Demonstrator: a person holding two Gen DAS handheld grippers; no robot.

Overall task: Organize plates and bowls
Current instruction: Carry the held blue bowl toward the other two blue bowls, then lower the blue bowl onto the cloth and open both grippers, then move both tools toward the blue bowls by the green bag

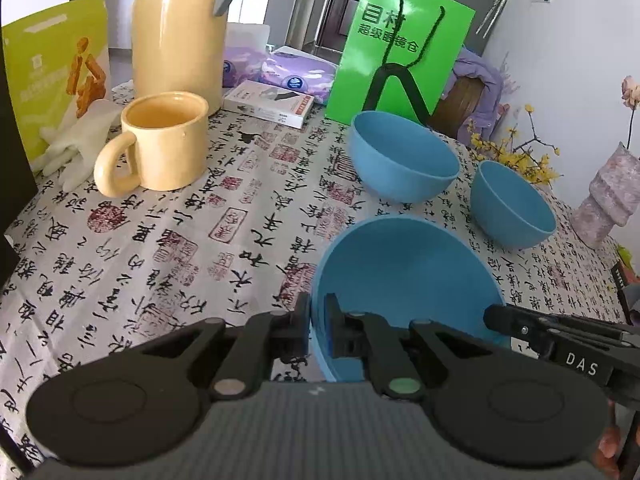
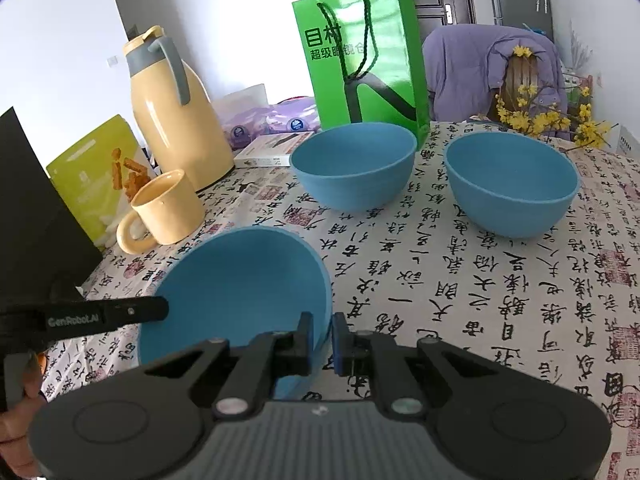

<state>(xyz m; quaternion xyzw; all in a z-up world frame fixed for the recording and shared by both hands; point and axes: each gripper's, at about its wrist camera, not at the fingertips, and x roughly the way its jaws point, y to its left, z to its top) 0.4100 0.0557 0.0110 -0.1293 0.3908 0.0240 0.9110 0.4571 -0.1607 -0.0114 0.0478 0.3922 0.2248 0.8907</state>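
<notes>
I hold the near blue bowl (image 1: 404, 280) by its rim with both claws: my left claw (image 1: 317, 330) pinches the left edge, my right claw (image 2: 321, 340) the right edge. On the worktop (image 2: 480, 280), two more blue bowls (image 2: 354, 166) sit at twelve and one o'clock, the yellow mug (image 2: 164, 210) at ten.

Three plain blue bowls (image 2: 352, 168) sit beside a bright green bag (image 2: 360, 56) with dark lettering; the tabletop (image 2: 500, 300) is white with black calligraphy and red seals; the mug (image 2: 168, 208) is pale yellow.
</notes>
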